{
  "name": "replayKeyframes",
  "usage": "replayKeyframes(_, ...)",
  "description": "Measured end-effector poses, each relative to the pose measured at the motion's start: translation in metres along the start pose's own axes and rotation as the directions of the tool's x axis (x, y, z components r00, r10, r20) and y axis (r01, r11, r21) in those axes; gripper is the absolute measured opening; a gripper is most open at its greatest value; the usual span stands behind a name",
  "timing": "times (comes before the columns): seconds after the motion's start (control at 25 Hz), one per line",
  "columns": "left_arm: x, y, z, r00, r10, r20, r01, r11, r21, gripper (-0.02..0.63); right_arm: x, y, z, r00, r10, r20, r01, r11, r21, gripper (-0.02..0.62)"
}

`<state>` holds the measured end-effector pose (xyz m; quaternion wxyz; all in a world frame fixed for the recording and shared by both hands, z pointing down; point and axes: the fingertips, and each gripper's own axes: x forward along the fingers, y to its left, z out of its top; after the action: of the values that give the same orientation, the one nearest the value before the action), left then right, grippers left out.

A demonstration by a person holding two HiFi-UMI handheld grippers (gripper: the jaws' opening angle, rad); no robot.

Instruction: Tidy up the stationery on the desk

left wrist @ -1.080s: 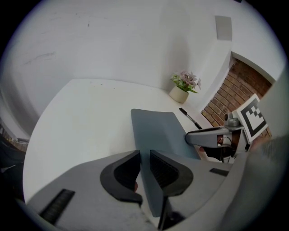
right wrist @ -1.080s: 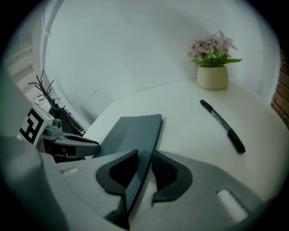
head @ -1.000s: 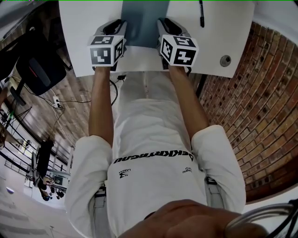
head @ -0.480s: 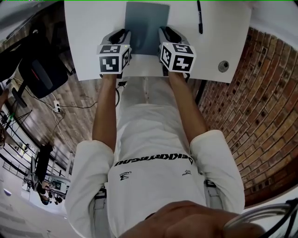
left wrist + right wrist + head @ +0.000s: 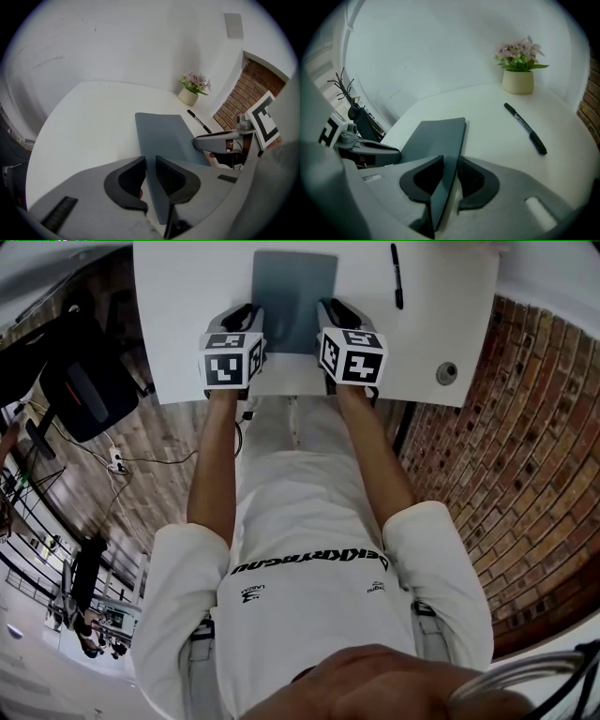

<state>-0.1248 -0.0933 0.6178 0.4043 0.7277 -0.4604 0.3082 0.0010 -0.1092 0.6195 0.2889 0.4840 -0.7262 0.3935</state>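
A flat grey-blue notebook lies on the white desk, with its near end between my two grippers. My left gripper holds its near left edge. In the left gripper view the notebook runs between the jaws of that gripper, which are shut on it. My right gripper clamps the near right edge. In the right gripper view the notebook sits tilted inside that gripper's jaws. A black pen lies to the right of the notebook, apart from it.
A small pot of pink flowers stands at the desk's far side against the white wall. A round cable grommet sits near the desk's front right corner. A black chair stands left of the desk, and brick flooring lies below.
My left gripper has edged right, closer to the notebook's left edge and to the right gripper. The right gripper and the pen have stayed put.
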Motion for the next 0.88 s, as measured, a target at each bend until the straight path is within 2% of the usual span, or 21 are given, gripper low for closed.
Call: replayKeyframes(0.88,-0.0032,-0.0039,-0.0011,1.0,0.018,0.0,-0.018,0.999,-0.033,0.067,-0.0013,0.0005,0.0006,0.999,0.042,-0.01,-0.043,0.997,-0.07,0.095)
